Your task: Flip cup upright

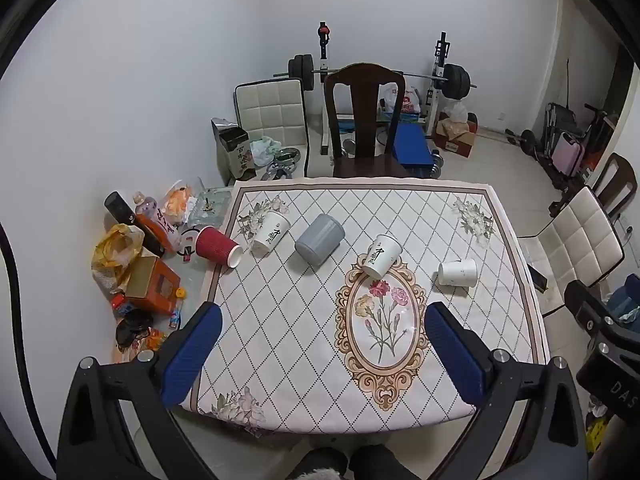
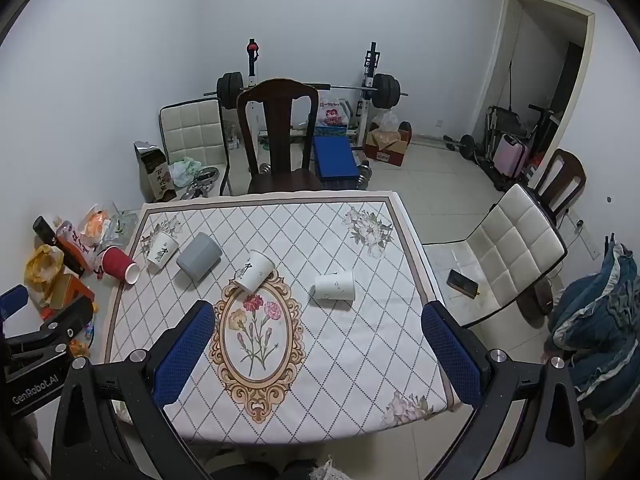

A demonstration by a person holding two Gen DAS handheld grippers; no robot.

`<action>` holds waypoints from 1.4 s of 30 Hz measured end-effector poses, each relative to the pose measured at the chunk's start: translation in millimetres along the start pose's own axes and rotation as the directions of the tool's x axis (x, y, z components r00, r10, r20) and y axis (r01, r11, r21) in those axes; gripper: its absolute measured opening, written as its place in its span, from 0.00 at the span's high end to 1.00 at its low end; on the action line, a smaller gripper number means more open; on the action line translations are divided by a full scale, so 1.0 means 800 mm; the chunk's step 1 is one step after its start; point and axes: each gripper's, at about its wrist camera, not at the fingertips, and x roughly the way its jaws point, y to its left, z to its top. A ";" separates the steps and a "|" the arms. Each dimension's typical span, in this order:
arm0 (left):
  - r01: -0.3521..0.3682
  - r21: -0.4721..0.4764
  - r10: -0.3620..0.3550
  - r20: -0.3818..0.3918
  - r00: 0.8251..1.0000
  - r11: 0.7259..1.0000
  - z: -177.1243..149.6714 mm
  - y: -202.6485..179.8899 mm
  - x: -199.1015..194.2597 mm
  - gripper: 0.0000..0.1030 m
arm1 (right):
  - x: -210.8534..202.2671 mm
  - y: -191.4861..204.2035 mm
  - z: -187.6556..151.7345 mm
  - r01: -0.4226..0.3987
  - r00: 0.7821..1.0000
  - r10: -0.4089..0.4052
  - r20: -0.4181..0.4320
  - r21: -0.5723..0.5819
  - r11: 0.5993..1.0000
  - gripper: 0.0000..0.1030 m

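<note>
- Five cups lie tipped on their sides in a row across the far half of the table under the diamond-patterned, flower-printed cloth [image 1: 280,340]: a red ribbed paper cup [image 1: 216,246] at the left edge, a white paper cup with black calligraphy [image 1: 272,234] just beside it, a grey faceted plastic tumbler [image 1: 319,239], a second white calligraphy paper cup [image 1: 381,255] at the top of the oval flower medallion, and a plain white speckled cup [image 1: 457,272] furthest right
- The left gripper [image 1: 320,356] hangs above the near edge of the cloth with its blue-padded jaws spread wide and nothing between them, well apart from every cup
- The right gripper [image 2: 318,354] is likewise released and empty, also over the near edge; the plain white cup [image 2: 334,286] is the nearest to it
- The paper cups look very light and thin-walled, so they would likely crush or oval under a hard squeeze and roll away if nudged
- The grey tumbler looks stiffer and somewhat heavier, with a smoother skin that may slip
- A sensible hold is across the body near mid-height, pads on opposite walls, with gentle pressure, then a rotation to stand it on its base
- The red cup sits at the cloth's edge, so a push could send it off
</note>
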 end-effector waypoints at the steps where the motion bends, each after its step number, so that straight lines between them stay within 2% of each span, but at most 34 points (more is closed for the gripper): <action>1: -0.001 0.000 0.001 0.000 1.000 1.000 0.000 0.000 0.000 0.00 | 0.000 0.000 0.000 0.001 1.000 -0.001 0.002 0.000 1.000 0.00; 17: 0.013 0.015 -0.013 0.006 1.000 1.000 0.002 -0.027 -0.004 0.00 | -0.003 -0.009 -0.002 0.011 1.000 -0.012 0.012 0.003 1.000 0.00; 42: 0.015 0.012 -0.015 0.008 1.000 1.000 0.006 -0.022 -0.005 0.00 | -0.003 -0.028 -0.009 0.029 0.999 -0.029 0.024 0.010 1.000 0.00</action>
